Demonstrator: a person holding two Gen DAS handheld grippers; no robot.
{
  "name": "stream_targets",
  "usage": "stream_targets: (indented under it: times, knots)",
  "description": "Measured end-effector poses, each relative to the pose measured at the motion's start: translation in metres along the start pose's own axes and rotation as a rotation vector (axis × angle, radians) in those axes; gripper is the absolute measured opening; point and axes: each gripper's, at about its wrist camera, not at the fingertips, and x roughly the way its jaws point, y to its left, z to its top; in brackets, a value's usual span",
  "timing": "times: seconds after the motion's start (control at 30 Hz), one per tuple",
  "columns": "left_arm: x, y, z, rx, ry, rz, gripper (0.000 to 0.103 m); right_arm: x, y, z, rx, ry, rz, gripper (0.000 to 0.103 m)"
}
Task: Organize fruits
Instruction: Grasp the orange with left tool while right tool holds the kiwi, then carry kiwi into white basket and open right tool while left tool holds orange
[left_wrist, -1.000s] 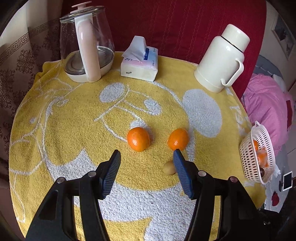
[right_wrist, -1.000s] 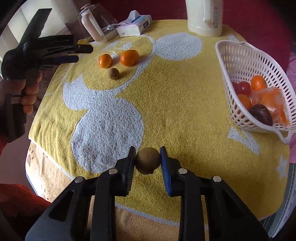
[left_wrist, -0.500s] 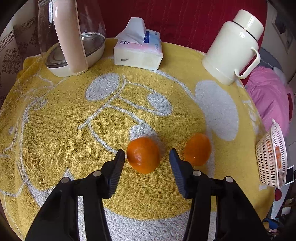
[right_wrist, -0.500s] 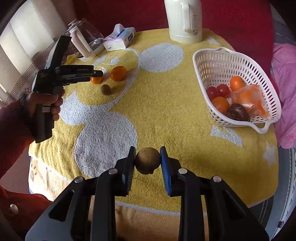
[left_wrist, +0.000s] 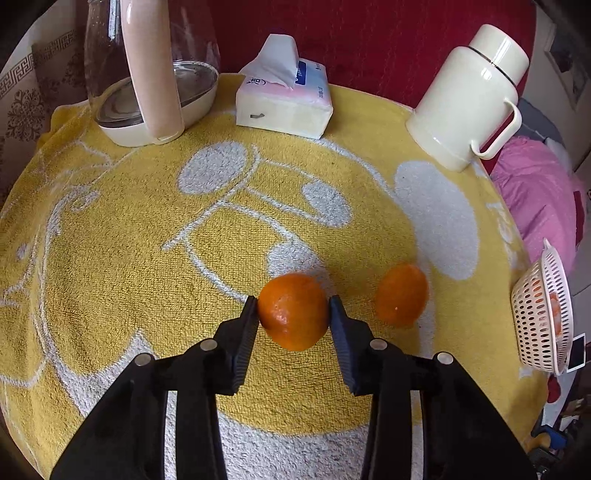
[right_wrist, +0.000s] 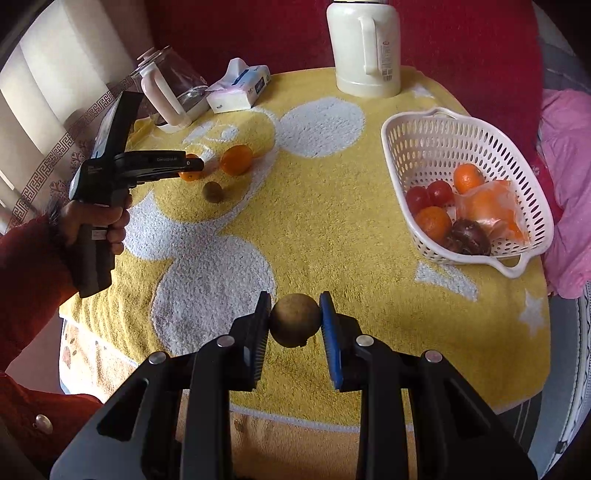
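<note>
My left gripper has its jaws closing on an orange that lies on the yellow towel; both pads touch its sides. A second orange lies just right of it. In the right wrist view, the left gripper sits over that orange, with the other orange and a small brown kiwi beside it. My right gripper is shut on a round brown fruit, held above the towel's near edge. A white basket at the right holds several fruits.
A glass kettle, a tissue pack and a cream thermos jug stand along the back of the table. Pink fabric lies off the right edge. A red-sleeved arm holds the left gripper.
My left gripper came down and forward around the left orange, and its jaws narrowed onto it. The right gripper rose a little, still holding the brown fruit.
</note>
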Motion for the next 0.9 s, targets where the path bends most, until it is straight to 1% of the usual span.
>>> stream_targets:
  times: [0.23,0.47,0.63,0.9]
  knots:
    - [-0.024,-0.001,-0.003,-0.025,-0.037,0.016,0.039,-0.015,-0.008,0.015,0.002,-0.058,0.016,0.027]
    - [-0.057,-0.007,-0.015,-0.05,-0.075,0.028,0.039,-0.035,-0.027,0.031,0.02,-0.134,0.025,0.027]
    - [-0.083,-0.016,-0.021,-0.059,-0.111,0.036,0.039,-0.05,-0.049,0.039,0.042,-0.181,0.023,0.027]
    - [-0.125,-0.034,-0.037,-0.099,-0.169,0.046,0.039,-0.068,-0.098,0.047,0.095,-0.238,0.003,0.027]
